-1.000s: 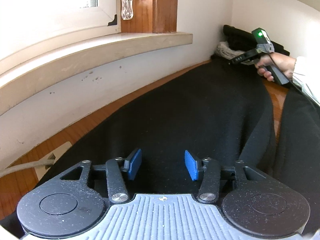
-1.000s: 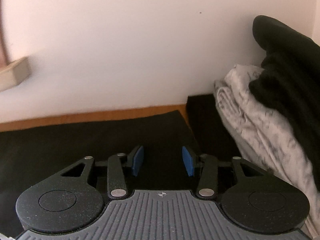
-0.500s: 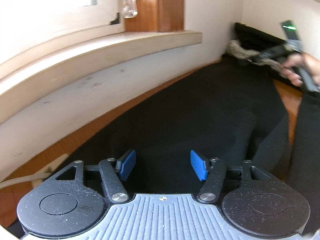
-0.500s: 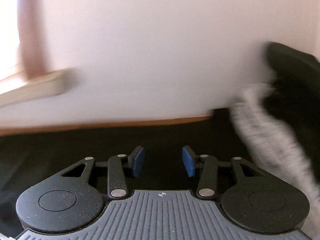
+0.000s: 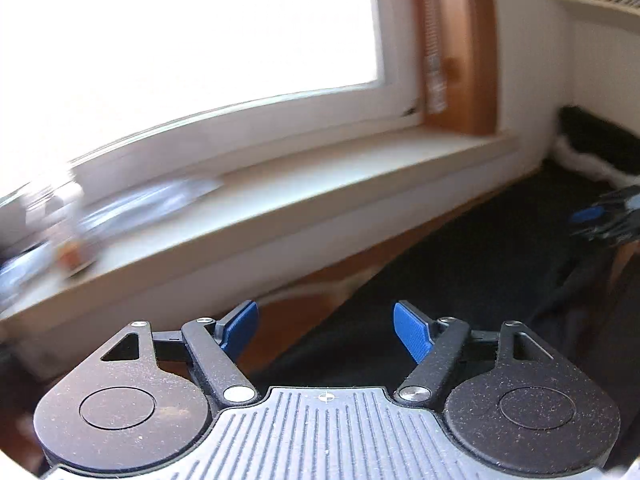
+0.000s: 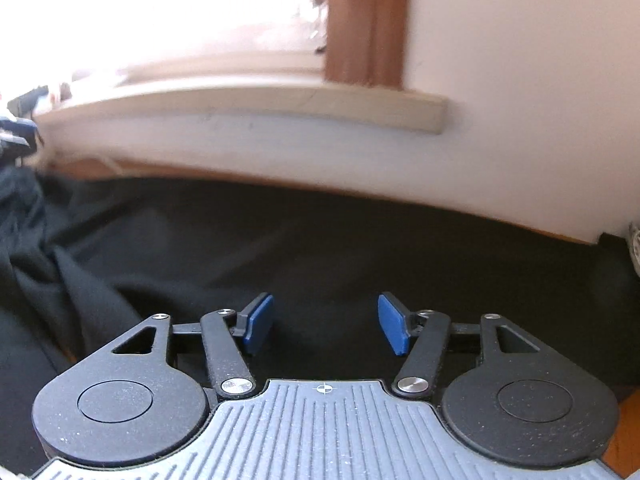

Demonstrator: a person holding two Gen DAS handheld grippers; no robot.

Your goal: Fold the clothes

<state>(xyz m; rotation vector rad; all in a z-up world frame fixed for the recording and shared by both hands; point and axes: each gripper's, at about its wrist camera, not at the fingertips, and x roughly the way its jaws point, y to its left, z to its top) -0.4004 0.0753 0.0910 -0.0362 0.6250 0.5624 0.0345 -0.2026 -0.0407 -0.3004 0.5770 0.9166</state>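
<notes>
A large black garment lies spread over the wooden table, with folds bunched at its left end. My right gripper hovers low over its middle, open, nothing between the blue pads. In the left wrist view the same black garment runs from the centre to the right. My left gripper is open wide above the cloth's left edge, holding nothing. The right gripper appears blurred at the right edge of that view.
A white wall and window sill run close along the table's far side, with blurred items on the sill at left. A stack of grey-white and black clothes sits in the far right corner. Bare wooden table shows beside the garment.
Both grippers have swung left, bringing the window and sill into view. Both have opened wider. The right gripper has left the clothes stack and now hangs over the garment's middle.
</notes>
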